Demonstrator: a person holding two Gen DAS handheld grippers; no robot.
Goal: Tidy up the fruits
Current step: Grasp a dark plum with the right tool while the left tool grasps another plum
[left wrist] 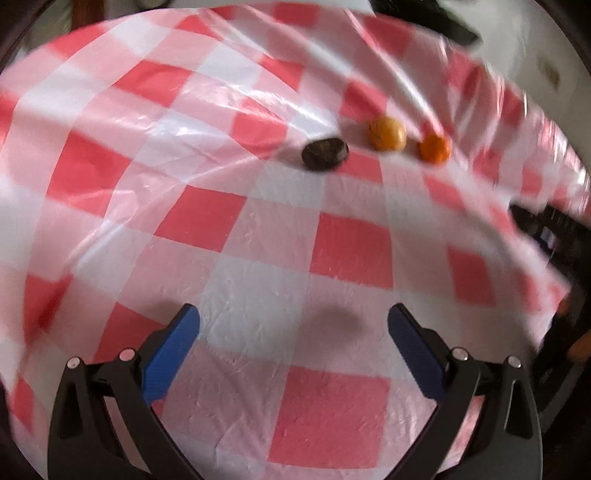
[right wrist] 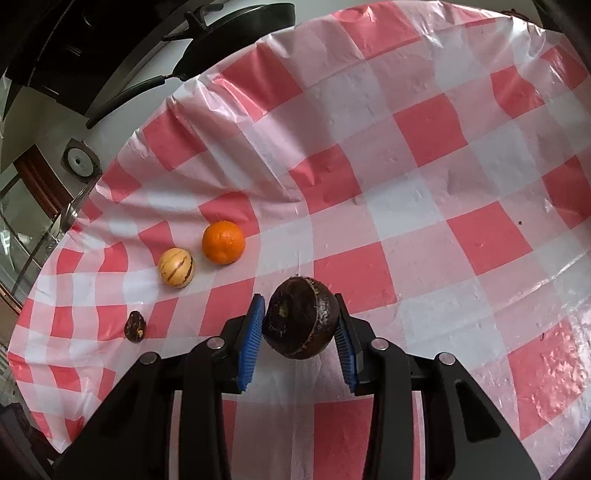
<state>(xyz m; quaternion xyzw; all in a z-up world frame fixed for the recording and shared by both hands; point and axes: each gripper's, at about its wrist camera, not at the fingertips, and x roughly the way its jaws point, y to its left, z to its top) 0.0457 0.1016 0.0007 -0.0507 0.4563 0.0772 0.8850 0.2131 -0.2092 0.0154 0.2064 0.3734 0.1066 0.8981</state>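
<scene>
My right gripper [right wrist: 299, 306] is shut on a dark brown round fruit [right wrist: 301, 321], its blue pads pressing both sides, held just above the red-and-white checked tablecloth [right wrist: 424, 184]. To its left a row of fruit lies on the cloth: an orange [right wrist: 223, 242], a yellow striped fruit [right wrist: 176, 266] and a small dark fruit [right wrist: 135, 326]. The left wrist view shows the same row farther off: the small dark fruit [left wrist: 325, 154], the yellow fruit [left wrist: 387, 133] and the orange [left wrist: 435, 148]. My left gripper [left wrist: 293, 314] stands open over the cloth [left wrist: 258, 258] with nothing between its fingers.
Beyond the table's far left edge stand a black pan [right wrist: 236, 22] and other dark cookware, with a round metal fitting [right wrist: 79, 162] lower down. A dark blurred object [left wrist: 546, 229] sits at the right edge of the left wrist view. The cloth is wrinkled near the fruit row.
</scene>
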